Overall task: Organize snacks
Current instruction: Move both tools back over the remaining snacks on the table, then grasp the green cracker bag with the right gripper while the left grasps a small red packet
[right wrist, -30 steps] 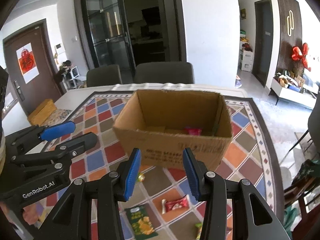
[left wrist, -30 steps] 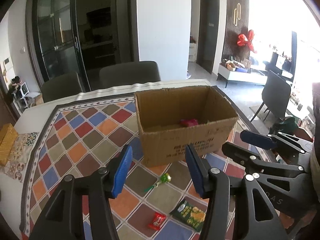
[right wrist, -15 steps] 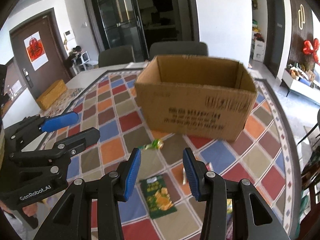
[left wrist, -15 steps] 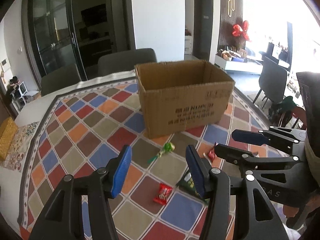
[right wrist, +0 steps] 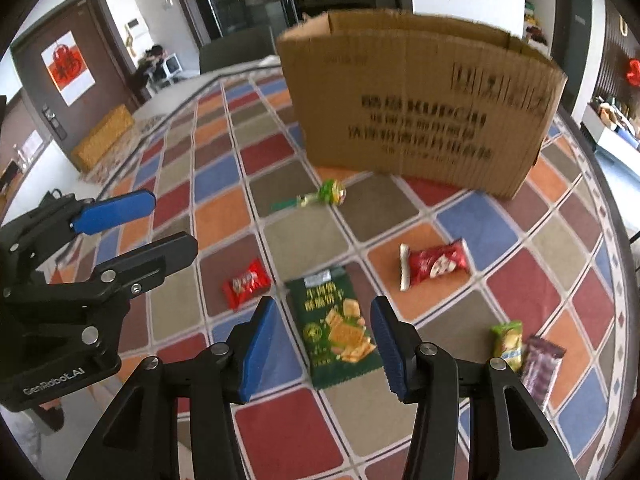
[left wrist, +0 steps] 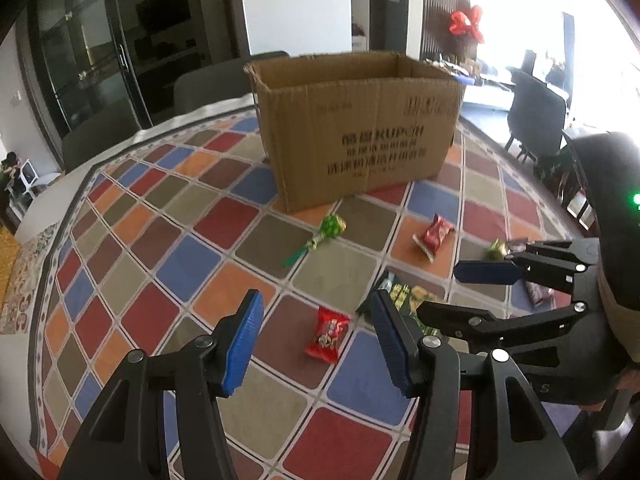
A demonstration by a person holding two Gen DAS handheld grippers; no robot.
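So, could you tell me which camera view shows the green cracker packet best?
The right wrist view: the green cracker packet lies whole and unobstructed between the fingers. In the left wrist view, the left gripper's own finger and the right gripper hide most of it.

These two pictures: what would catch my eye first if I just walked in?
Probably the big cardboard box standing open at the far side of the bright checkered tablecloth. Next, the snacks scattered in front of it: a lollipop nearest the box, red packets, and a green cracker bag lying right before the right gripper, whose blue-padded jaws are opening with nothing held. The left gripper hovers open over a red candy.
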